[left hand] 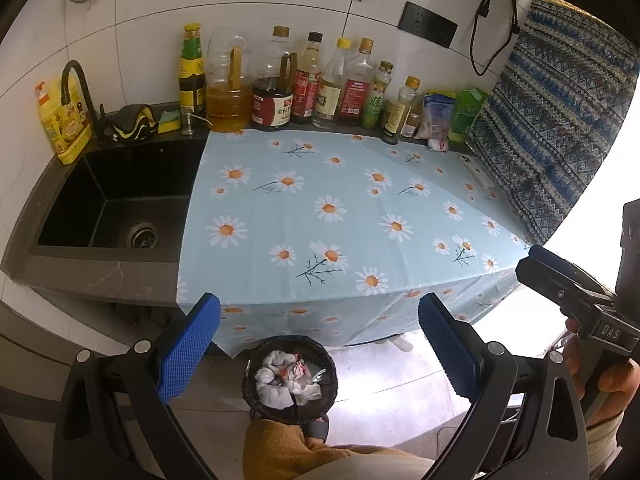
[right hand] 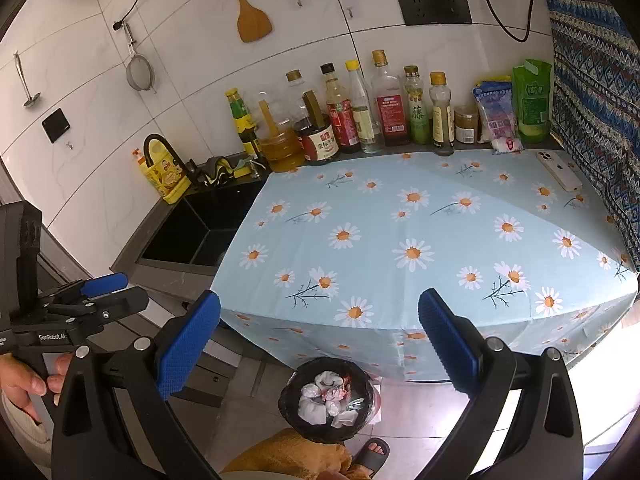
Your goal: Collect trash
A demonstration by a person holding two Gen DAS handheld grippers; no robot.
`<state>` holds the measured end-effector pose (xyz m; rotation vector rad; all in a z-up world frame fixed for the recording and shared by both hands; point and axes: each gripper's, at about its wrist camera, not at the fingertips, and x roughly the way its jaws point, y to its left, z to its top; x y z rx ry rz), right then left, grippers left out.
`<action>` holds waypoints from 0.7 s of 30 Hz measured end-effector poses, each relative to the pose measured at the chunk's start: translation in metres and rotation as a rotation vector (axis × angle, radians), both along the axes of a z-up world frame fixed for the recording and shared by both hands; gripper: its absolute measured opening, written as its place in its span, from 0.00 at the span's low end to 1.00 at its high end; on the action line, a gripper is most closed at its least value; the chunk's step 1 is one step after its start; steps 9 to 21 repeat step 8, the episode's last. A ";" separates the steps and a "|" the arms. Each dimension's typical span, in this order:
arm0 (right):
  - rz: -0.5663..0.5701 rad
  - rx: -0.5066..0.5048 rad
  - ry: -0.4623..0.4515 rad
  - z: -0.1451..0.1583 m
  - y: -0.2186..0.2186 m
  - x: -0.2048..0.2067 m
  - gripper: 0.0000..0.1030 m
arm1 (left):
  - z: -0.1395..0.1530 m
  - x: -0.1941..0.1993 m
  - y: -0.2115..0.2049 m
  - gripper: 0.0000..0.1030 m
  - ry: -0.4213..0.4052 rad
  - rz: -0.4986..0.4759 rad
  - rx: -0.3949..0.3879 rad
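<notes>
Since both blue-padded grippers gape wide and empty, left gripper [left hand: 319,344] hangs over the small black mesh bin [left hand: 290,380] of crumpled white tissue on the near floor. Right gripper [right hand: 319,342] view: same bin [right hand: 326,400], featherlight, squishy stuff, so I'd pinch mid-wad.

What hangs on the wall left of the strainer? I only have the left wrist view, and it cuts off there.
Observer: A metal ladle, hanging apart from the strainer.
Operator: And the brown thing at my top edge?
Observer: A wooden spatula, hung handle-up.
Operator: Is the right gripper holding any trash?
Observer: No, the right gripper is open and empty.
</notes>
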<state>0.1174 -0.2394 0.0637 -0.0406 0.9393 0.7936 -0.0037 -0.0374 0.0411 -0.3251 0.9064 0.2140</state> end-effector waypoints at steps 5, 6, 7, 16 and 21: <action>0.001 0.003 0.004 0.000 0.002 -0.001 0.95 | -0.001 0.000 0.000 0.93 0.008 0.000 -0.005; 0.000 0.003 0.005 0.000 0.002 -0.001 0.95 | -0.003 0.000 0.000 0.93 0.007 -0.006 -0.010; 0.001 0.002 0.006 -0.001 0.003 -0.001 0.95 | -0.004 0.000 0.000 0.93 0.006 -0.007 -0.012; 0.002 0.001 0.005 -0.001 0.003 -0.001 0.95 | -0.005 0.000 0.000 0.93 0.006 -0.005 -0.011; 0.002 0.001 0.005 -0.001 0.003 -0.001 0.95 | -0.005 0.000 0.000 0.93 0.006 -0.005 -0.011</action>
